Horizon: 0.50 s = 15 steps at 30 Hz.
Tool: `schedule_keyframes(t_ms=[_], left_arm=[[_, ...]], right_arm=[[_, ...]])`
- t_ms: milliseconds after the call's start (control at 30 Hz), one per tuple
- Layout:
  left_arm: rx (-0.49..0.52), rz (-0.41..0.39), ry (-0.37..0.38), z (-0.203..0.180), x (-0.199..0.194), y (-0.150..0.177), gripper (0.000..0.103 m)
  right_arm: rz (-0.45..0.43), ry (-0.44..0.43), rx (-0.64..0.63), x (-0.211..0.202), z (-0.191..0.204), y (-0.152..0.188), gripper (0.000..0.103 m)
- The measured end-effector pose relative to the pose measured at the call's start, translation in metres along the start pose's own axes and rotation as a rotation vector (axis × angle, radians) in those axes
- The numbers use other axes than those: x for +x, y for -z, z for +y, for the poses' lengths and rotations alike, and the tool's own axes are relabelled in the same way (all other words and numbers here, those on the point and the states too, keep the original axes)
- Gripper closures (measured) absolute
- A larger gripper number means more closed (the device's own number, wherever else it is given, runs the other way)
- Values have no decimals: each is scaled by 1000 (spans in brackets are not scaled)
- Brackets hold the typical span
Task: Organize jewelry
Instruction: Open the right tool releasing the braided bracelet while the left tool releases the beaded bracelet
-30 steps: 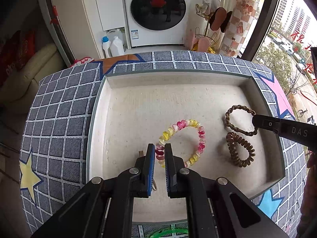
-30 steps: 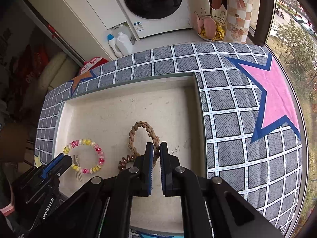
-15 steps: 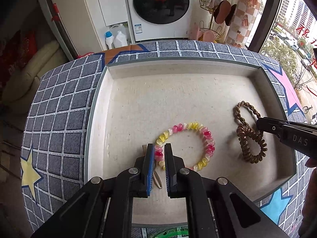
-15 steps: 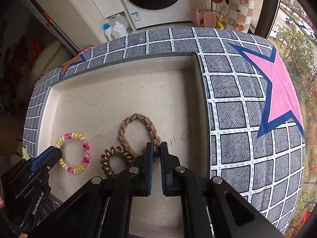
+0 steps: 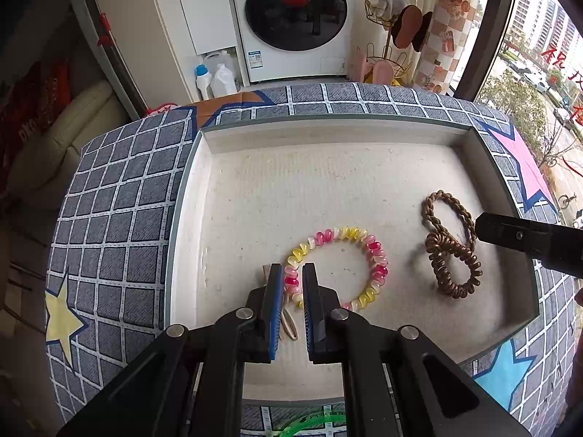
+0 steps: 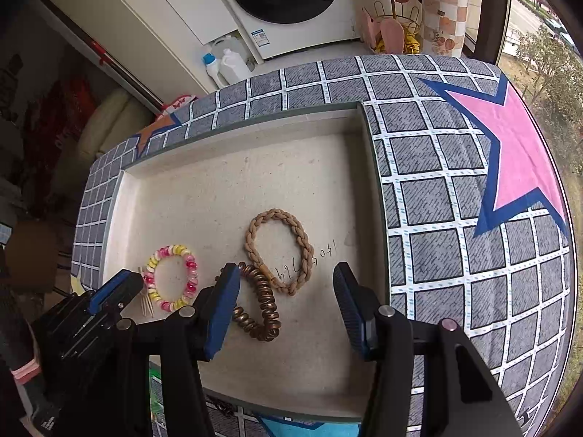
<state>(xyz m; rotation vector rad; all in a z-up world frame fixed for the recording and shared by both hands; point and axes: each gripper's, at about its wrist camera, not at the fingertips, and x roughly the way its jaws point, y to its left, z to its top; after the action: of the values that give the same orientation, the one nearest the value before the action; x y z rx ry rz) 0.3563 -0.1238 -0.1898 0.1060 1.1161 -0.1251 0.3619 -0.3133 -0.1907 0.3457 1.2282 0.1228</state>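
Cream felt lines the shallow tray [image 5: 226, 218] that sits on the desk's grey checked cloth [image 5: 120, 200]. Three hair ties lie in it: a pink-and-yellow spiral tie [image 5: 337, 267] near the front, a bronze coil tie [image 6: 260, 300] to its right, and a tan braided tie [image 6: 280, 251] touching the coil's far end. The left tool [image 5: 292, 282] is pinched almost closed on the near-left edge of the pink-and-yellow tie. The right tool [image 6: 286, 293] has just been opening; its jaws now stand apart over the coil and braided ties, pressing on neither. Beyond the desk stands a white washing machine [image 5: 295, 18].
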Motion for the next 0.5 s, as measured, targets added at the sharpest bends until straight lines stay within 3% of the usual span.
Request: schedule_keyframes(t_ms=[267, 500], left_arm=[[-4, -45, 29, 1, -24, -1, 80], [-8, -37, 37, 6, -39, 14, 80]], right_arm=[[-30, -40, 1, -27, 5, 13, 45], [-28, -47, -31, -44, 16, 38, 40]])
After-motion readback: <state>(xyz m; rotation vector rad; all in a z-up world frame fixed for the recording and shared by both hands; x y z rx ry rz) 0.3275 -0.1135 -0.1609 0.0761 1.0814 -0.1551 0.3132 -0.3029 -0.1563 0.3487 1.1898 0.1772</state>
